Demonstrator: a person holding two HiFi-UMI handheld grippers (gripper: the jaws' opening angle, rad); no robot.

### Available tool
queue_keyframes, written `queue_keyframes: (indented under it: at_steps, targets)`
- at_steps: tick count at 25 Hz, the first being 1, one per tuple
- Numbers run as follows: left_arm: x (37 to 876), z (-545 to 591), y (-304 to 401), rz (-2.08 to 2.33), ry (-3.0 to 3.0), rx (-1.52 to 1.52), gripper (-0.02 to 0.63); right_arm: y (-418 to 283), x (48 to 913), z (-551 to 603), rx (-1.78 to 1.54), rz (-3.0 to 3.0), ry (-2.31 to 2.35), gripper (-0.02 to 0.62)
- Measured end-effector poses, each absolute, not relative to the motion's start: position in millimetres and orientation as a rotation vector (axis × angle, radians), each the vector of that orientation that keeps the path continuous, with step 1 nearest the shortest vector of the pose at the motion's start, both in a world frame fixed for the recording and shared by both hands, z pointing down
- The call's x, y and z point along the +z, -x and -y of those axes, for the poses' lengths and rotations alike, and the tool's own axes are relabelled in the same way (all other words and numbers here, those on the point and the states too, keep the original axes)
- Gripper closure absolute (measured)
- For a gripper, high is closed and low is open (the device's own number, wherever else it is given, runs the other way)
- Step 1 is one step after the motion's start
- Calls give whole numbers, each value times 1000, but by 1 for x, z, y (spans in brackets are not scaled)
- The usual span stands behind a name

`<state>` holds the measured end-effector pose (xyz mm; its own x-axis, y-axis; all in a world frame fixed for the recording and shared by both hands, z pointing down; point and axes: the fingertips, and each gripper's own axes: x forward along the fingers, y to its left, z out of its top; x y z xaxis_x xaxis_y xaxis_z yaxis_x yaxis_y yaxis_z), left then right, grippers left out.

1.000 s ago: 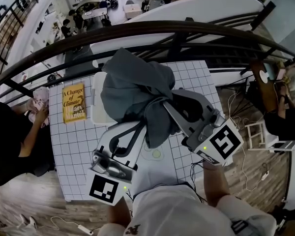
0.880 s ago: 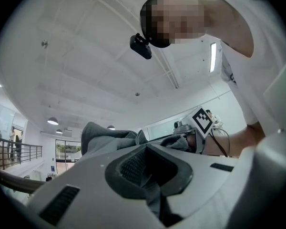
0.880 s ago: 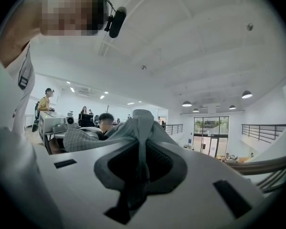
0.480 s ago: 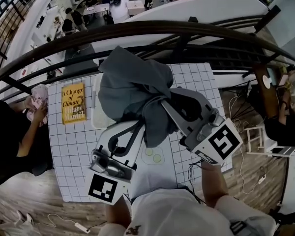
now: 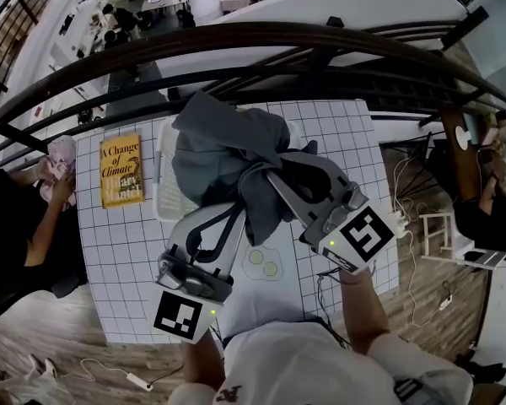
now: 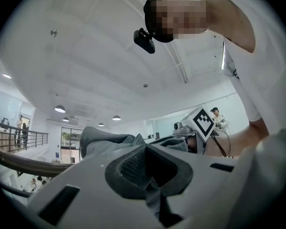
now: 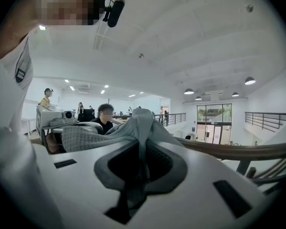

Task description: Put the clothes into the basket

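A bulky grey garment [image 5: 223, 154] hangs bunched in the air over the white basket [image 5: 163, 194] on the gridded table [image 5: 118, 260]. Both grippers hold it from below. My left gripper [image 5: 234, 216] is shut on a fold of the grey cloth [image 6: 105, 140], which is pinched between its pads [image 6: 133, 166]. My right gripper [image 5: 276, 178] is shut on another fold [image 7: 138, 123], and a strip of cloth runs down between its jaws. A tail of the garment droops between the two grippers. Most of the basket is hidden under the cloth.
A yellow book [image 5: 121, 169] lies on the table left of the basket. A person in black [image 5: 17, 234] sits at the table's left edge. A dark curved railing [image 5: 236, 40] runs behind the table, with a drop to a lower floor beyond it.
Both grippers keep their hold on the garment. The right gripper and the bundle have shifted slightly left and toward the basket; the head view has moved a little.
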<state>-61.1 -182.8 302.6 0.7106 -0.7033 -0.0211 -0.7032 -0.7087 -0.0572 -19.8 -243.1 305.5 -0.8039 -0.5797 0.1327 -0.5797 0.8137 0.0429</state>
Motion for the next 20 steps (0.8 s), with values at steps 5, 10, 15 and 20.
queue_keyframes:
  at_steps: [5,10,15,20]
  targets:
    - [317,187,65,-1197,2874,-18,601,25,326,248,37,2836,-895,543]
    - [331,192,69,-1218,2890,-47,601,30,345,253,66,2812,-872,542]
    - [347,195,75,-1247,2909,-78,601,37,366,256,100,2786,-852,543]
    - [363,199,78,-1262,2934,-114,601,42,388,262,136,2751,-842,542]
